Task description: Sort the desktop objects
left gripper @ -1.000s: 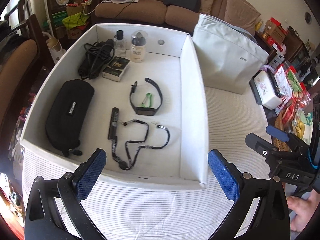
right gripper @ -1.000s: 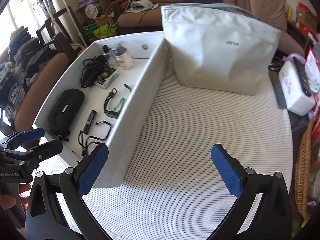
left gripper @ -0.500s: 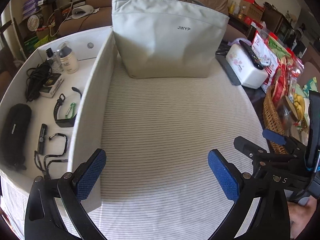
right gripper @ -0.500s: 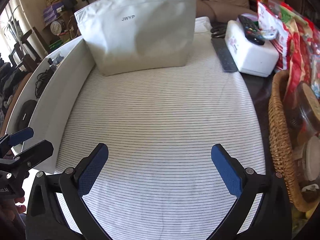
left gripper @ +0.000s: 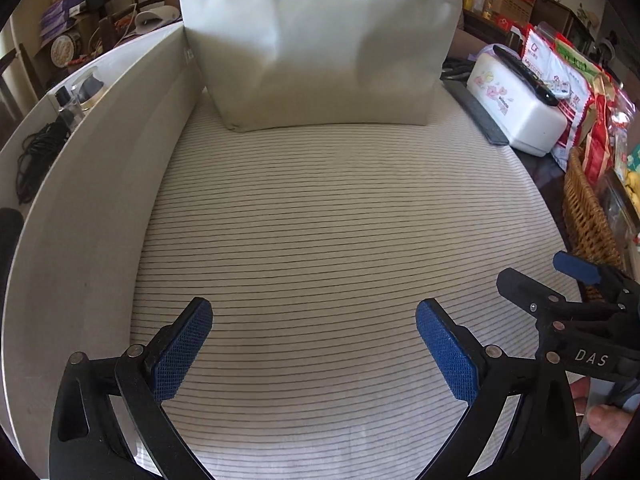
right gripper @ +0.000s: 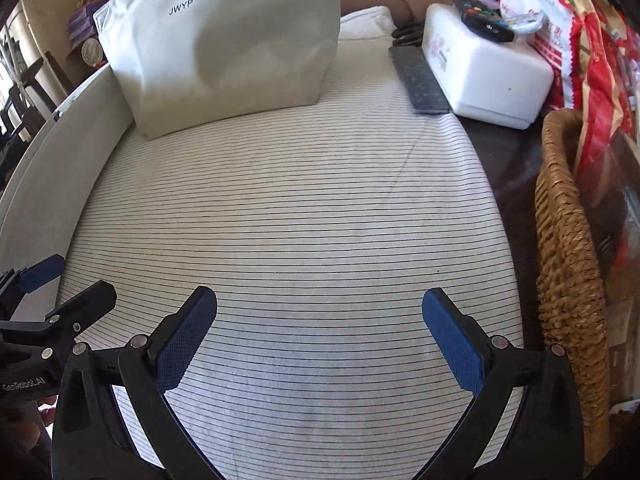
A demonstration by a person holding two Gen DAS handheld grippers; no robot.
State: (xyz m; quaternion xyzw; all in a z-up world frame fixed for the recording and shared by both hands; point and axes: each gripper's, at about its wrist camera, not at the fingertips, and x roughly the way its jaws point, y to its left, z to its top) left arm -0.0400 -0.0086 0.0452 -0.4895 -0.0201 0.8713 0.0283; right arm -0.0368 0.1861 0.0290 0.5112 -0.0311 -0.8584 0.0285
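Left tool (left gripper: 314, 344) and right tool (right gripper: 320, 336) both hover with fingers apart above the striped table (left gripper: 340, 220); the JWYP pouch (left gripper: 320, 48) stands behind, the white tray (left gripper: 92, 184) alongside, left

Bright daylight is washing both views evenly. Fisheye distortion is bending the edges, and dark vignetting is filling the corners.

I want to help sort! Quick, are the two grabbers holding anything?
Left gripper: open, holding nothing.
Right gripper: open, holding nothing.
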